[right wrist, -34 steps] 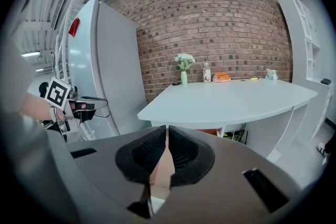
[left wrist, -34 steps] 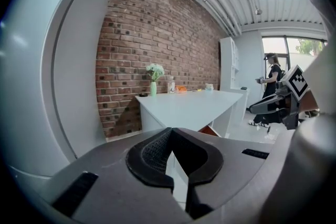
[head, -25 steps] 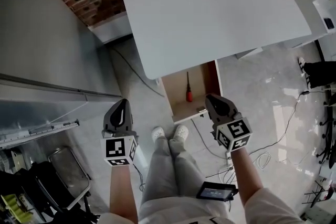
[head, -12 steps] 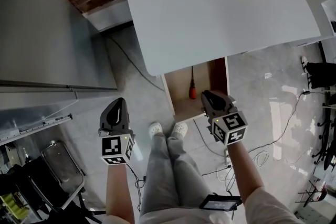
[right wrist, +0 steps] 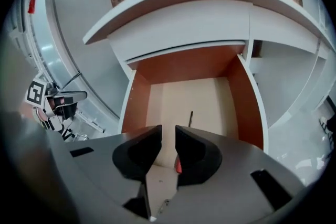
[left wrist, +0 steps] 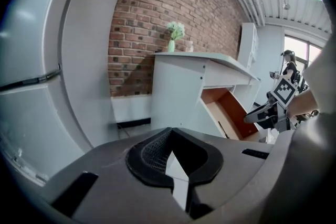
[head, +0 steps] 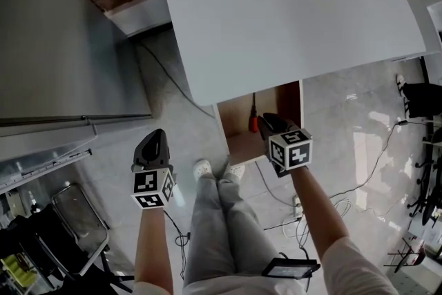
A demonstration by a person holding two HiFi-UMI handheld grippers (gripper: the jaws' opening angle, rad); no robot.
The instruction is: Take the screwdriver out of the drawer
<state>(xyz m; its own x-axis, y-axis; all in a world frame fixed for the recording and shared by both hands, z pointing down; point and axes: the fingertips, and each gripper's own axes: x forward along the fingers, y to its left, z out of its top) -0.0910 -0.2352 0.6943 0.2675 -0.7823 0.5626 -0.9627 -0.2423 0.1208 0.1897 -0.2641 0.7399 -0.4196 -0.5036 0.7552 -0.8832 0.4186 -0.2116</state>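
Observation:
The wooden drawer [head: 237, 141] stands pulled out under the white table [head: 276, 3]. In it lies the screwdriver [head: 253, 119], red handle toward me and dark shaft [right wrist: 190, 118] pointing into the drawer. My right gripper [head: 268, 122] hovers over the drawer's front, just right of the handle. Its jaws are opening, with a narrow gap and nothing between them. In the right gripper view, a sliver of red handle [right wrist: 178, 166] shows behind the right jaw. My left gripper [head: 156, 139] hangs over the floor left of the drawer, shut and empty.
My legs and white shoes [head: 202, 168] are below the drawer front. Cables [head: 173, 83] run across the floor. A grey cabinet [head: 55, 45] fills the left, and a metal-framed cart [head: 76, 217] sits lower left. A vase with a plant [left wrist: 172, 39] stands on the table.
Both grippers have sunk. The right one has moved up the picture from below the drawer front to beside the screwdriver's handle. The left one has stayed over the floor.

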